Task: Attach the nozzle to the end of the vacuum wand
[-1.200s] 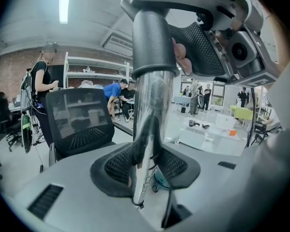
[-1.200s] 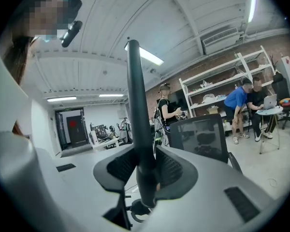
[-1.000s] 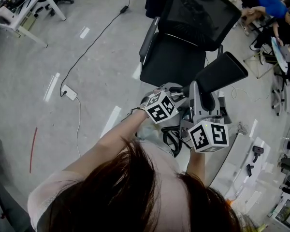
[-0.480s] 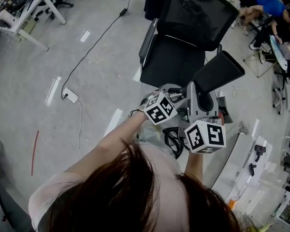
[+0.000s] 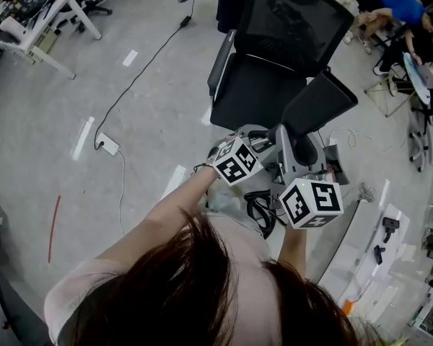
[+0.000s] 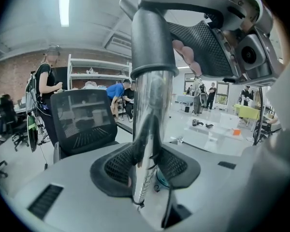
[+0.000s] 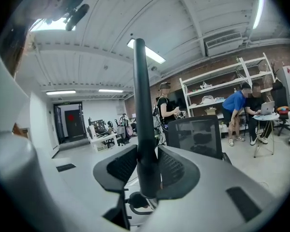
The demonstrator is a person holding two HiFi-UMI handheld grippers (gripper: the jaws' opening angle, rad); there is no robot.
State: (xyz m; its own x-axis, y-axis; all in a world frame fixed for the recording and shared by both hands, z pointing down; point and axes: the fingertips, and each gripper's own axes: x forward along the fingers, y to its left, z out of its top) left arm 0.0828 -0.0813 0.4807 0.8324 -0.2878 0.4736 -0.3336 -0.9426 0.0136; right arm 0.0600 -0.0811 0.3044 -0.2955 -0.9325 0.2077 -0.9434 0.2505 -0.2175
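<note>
The nozzle (image 5: 321, 105) is a flat, matte black wedge that flares wide in the head view, held in the air beside the mesh-backed office chair (image 5: 254, 85). The right gripper view shows it only edge-on, as a slim dark blade clenched in the right claw (image 7: 144, 170). Only the left gripper view shows the wand (image 6: 147, 144), a shiny chrome tube with a dark grey collar, gripped by the left claw (image 6: 146, 170).
</note>
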